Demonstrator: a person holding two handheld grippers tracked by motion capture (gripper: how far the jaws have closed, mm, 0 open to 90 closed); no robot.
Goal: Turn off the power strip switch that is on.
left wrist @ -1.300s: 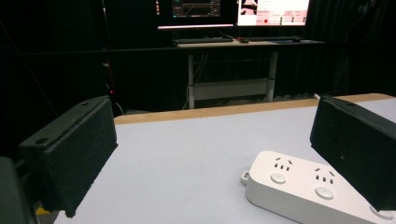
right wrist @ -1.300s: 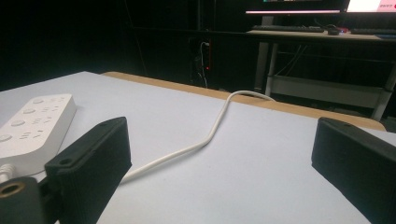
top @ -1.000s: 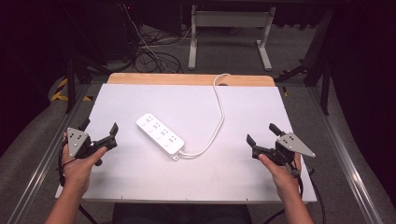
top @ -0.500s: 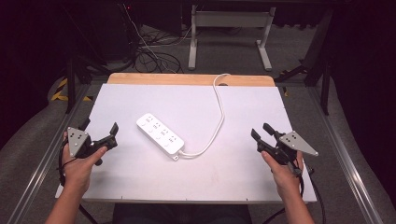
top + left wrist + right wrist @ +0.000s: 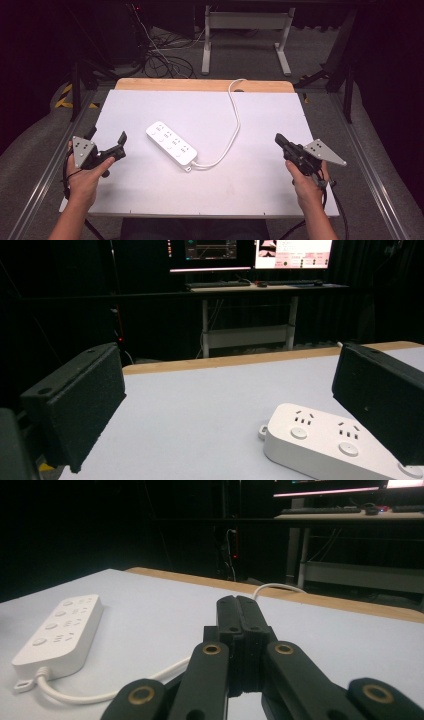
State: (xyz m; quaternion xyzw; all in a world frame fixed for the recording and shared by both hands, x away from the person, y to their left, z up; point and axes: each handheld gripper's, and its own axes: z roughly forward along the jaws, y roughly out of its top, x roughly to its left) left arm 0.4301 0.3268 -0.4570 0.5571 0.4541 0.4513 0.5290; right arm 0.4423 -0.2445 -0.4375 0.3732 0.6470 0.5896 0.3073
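My right hand-held gripper [image 5: 281, 141] has just pressed together on nothing; my left hand-held gripper [image 5: 107, 142] stands spread near the strip [image 5: 171, 144].

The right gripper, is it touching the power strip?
Apart. In the high view, bare table lies between the shut right gripper and the power strip.

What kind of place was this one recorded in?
Likely a lab or recording workspace: a white table ringed by dark curtains, monitors and a keyboard on a desk behind, loose cables on the floor.
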